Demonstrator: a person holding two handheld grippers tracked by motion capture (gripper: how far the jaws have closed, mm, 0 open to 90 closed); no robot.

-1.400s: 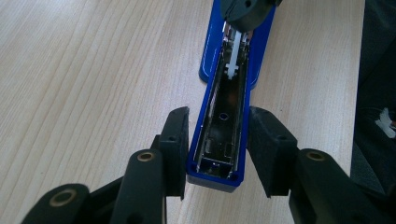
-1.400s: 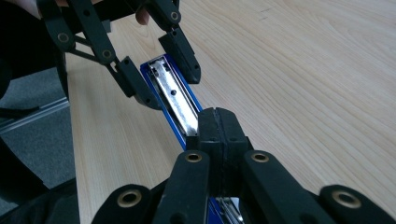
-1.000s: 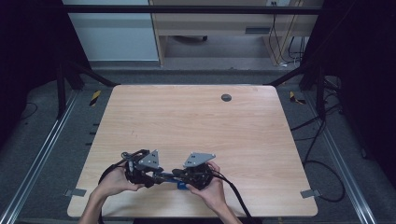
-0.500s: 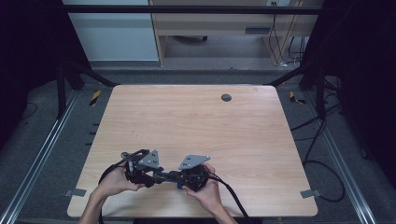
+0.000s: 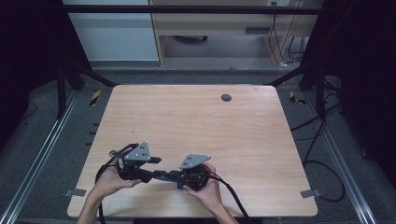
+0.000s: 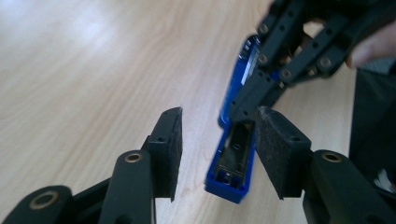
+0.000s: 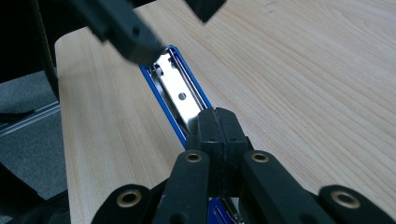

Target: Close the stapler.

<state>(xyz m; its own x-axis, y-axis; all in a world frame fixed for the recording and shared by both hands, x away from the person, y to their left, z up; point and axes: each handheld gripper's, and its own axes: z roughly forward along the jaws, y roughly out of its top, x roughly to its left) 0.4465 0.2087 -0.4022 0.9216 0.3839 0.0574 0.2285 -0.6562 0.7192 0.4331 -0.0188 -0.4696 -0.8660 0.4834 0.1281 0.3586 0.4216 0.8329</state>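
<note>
**Opened blue stapler held between two grippers near the table's front edge**

A blue stapler point(image 6: 233, 158) lies on the wooden table point(image 5: 196, 121), close to its near edge and well apart from the small dark round fitting point(image 5: 226, 97) at the far side. The stapler is hinged open, and its bright metal staple channel point(image 7: 180, 95) is exposed inside the blue shell.

The right gripper point(image 7: 217, 128) has its jaws pressed fully together; they sit on the stapler at the hinge end of the channel, though whether a thin edge is pinched between the pads cannot be told. The left gripper point(image 6: 217, 149) stands open around the other end of the stapler: its jaws have just been opening, the blue body sits between the pads point(image 6: 275, 149), and neither pad presses on it.

Judged from its build, the stapler is rigid, fairly light, and smooth on its plastic and metal faces, so it is likely to slide on the wood if pushed from one side only. The sprung, hinged parts may snap shut or swing when released. The safest hold appears to be across the two long blue side walls, near the end farthest from the right gripper, keeping the pads clear of the open channel and its thin metal edges.
</note>
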